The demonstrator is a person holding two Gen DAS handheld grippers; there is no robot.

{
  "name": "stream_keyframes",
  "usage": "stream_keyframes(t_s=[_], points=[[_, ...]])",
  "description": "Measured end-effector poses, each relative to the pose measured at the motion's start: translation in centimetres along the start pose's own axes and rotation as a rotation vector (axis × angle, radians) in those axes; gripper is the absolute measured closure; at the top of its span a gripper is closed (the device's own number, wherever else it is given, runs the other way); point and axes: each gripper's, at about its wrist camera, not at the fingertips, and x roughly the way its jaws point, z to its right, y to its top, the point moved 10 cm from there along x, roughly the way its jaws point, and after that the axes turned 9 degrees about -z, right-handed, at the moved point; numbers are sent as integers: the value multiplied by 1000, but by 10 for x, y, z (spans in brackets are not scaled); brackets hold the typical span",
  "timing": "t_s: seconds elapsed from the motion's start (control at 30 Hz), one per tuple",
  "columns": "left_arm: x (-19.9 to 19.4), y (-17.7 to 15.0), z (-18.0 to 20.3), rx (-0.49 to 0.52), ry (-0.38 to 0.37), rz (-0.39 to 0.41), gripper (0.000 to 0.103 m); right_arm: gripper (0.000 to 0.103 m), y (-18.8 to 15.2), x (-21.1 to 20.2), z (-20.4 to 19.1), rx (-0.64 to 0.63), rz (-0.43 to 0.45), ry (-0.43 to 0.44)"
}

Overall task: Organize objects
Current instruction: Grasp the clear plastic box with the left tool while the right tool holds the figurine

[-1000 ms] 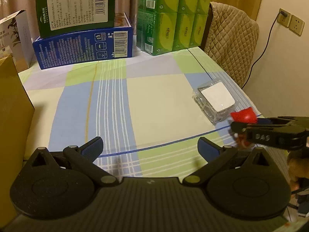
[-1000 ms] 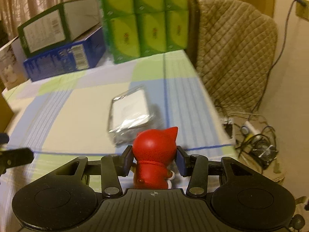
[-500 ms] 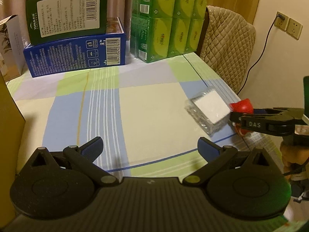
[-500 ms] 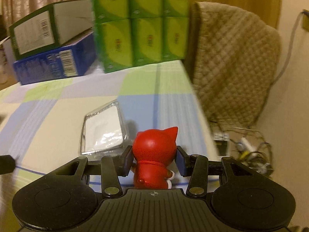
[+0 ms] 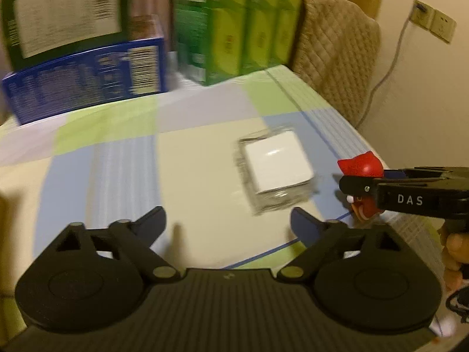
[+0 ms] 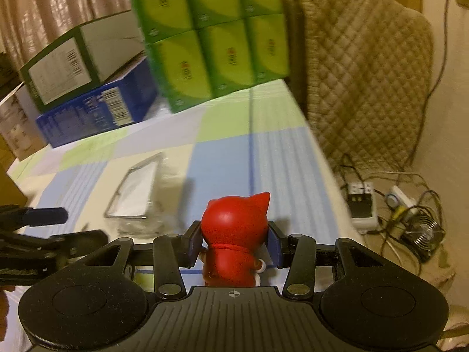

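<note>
From the left wrist: left gripper [image 5: 228, 223] jaws apart, just been closing somewhat, nothing between them, over the checked tablecloth [image 5: 117, 161]. Ahead, a clear plastic box [image 5: 277, 173] with a white top. At right, a glossy red eared figurine [image 5: 362, 177] pinched in the right gripper [image 5: 356, 186].

From the right wrist: right gripper [image 6: 234, 242] clamped on the figurine's [image 6: 233, 234] round red head, back turned, small white hands. Plastic box [image 6: 136, 196] lying left of it.

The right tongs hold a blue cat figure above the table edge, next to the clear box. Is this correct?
Not quite: the cat figure in the right tongs is red, not blue, as the right wrist view shows. It is next to the clear box.
</note>
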Motion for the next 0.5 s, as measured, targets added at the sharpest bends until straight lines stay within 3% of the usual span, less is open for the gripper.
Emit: stream_keyframes(t_s=[0.23, 0.43, 0.5], points=[[25, 21, 36, 30, -43, 36, 19, 60, -2, -1, 24, 60, -1, -31], [42, 30, 43, 34, -31, 47, 34, 60, -3, 2, 18, 41, -6, -23], [43, 30, 39, 29, -17, 40, 44, 60, -4, 3, 13, 34, -11, -12]])
